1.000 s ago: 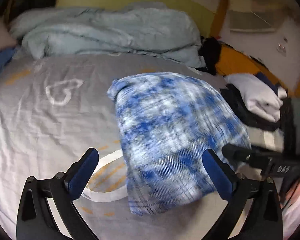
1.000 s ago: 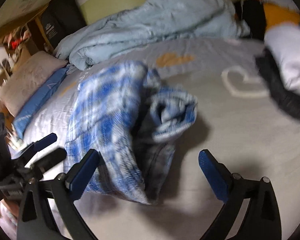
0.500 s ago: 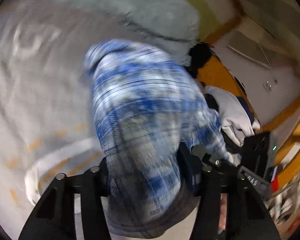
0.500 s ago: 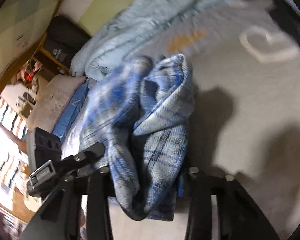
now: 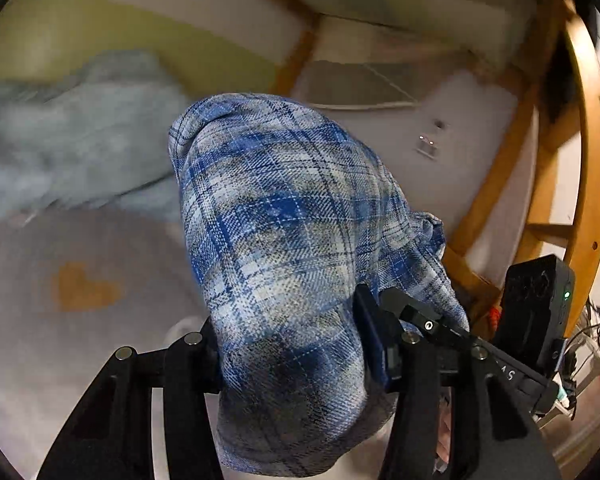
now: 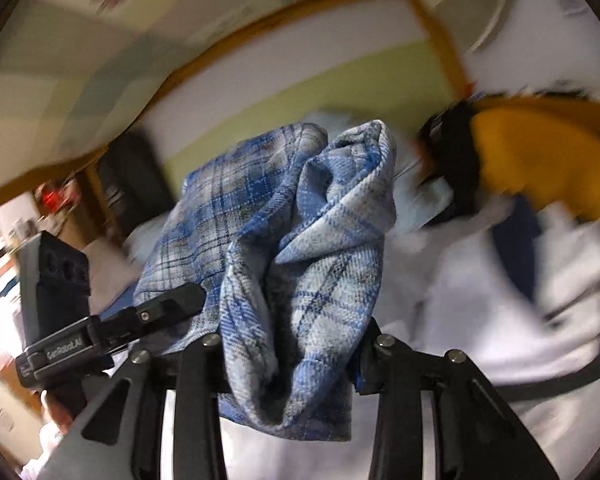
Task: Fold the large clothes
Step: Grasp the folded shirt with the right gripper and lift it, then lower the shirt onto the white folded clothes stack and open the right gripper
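A folded blue and white plaid shirt [image 5: 284,248] is held up off the bed between both grippers. My left gripper [image 5: 290,350] is shut on one end of the bundle, and the cloth bulges up and hangs below its fingers. My right gripper [image 6: 290,350] is shut on the other end of the plaid shirt [image 6: 300,240], where the folded layers show. In the left wrist view the right gripper's body [image 5: 452,332] pokes in from the right. In the right wrist view the left gripper's body [image 6: 112,328] reaches in from the left.
Below lies the grey bedsheet [image 5: 60,340] with an orange heart print. A pale blue blanket [image 5: 68,148] is heaped at the back. A stack of folded clothes, white [image 6: 500,300] with orange [image 6: 540,160] and black, sits to the right. A wooden bed frame [image 5: 588,160] rises on the right.
Both grippers went from open above the shirt on the bed to shut on it, then lifted the bundle clear of the sheet and tipped upward toward the wall.
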Demonstrator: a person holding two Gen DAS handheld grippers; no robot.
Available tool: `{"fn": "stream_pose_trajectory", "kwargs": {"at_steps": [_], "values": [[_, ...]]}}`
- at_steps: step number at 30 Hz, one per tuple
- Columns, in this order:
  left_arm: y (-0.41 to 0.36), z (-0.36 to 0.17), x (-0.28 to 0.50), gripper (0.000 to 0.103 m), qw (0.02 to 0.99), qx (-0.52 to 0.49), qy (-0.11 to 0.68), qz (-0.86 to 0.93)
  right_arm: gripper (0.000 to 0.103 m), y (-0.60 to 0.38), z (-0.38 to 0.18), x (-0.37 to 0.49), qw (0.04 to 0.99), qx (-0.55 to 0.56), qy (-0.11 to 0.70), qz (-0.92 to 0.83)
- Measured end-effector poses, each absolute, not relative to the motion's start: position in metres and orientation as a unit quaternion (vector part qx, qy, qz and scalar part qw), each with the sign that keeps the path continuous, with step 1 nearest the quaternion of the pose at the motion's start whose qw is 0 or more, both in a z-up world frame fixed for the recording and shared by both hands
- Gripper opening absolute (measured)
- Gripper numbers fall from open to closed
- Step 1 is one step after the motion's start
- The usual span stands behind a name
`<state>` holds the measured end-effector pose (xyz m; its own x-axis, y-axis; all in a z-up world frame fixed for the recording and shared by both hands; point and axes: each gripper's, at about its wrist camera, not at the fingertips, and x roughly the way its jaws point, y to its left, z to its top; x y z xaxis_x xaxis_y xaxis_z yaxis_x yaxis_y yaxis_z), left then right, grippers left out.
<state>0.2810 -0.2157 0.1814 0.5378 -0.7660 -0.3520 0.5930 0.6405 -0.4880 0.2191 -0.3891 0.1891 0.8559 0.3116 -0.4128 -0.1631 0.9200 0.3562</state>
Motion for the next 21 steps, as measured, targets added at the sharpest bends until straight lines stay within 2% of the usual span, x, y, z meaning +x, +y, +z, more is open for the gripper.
{"fn": "stream_pose_trajectory", "kwargs": {"at_steps": [5,9,12,13,14,16,18,19,21], "values": [[-0.318,0.194,0.323,0.053,0.835,-0.151,0.299,-0.436,0.035,-0.481,0.212,0.215,0.96,0.177,0.212,0.045],[-0.381,0.157,0.35,0.057,0.817,-0.141,0.346,-0.439,0.036,-0.532,0.192,0.224,0.952,0.195,0.237,-0.018],[-0.412,0.104,0.374,0.076,0.813,-0.14,0.406,-0.393,0.04,-0.561,0.151,0.24,0.932,0.218,0.285,-0.051],[-0.415,0.086,0.378,0.096,0.818,-0.146,0.412,-0.374,0.042,-0.568,0.135,0.246,0.923,0.227,0.304,-0.061],[-0.413,0.076,0.378,0.103,0.821,-0.156,0.411,-0.364,0.044,-0.574,0.122,0.249,0.918,0.232,0.315,-0.068],[-0.406,0.069,0.376,0.103,0.811,-0.18,0.409,-0.378,0.044,-0.578,0.119,0.246,0.917,0.236,0.315,-0.061],[-0.398,0.076,0.366,0.103,0.814,-0.177,0.403,-0.379,0.051,-0.575,0.129,0.238,0.924,0.222,0.307,-0.057],[-0.392,0.086,0.364,0.103,0.825,-0.165,0.39,-0.374,0.061,-0.57,0.135,0.231,0.932,0.206,0.291,-0.064],[-0.382,0.104,0.351,0.103,0.854,-0.132,0.354,-0.357,0.067,-0.575,0.142,0.215,0.943,0.177,0.268,-0.085]]}}
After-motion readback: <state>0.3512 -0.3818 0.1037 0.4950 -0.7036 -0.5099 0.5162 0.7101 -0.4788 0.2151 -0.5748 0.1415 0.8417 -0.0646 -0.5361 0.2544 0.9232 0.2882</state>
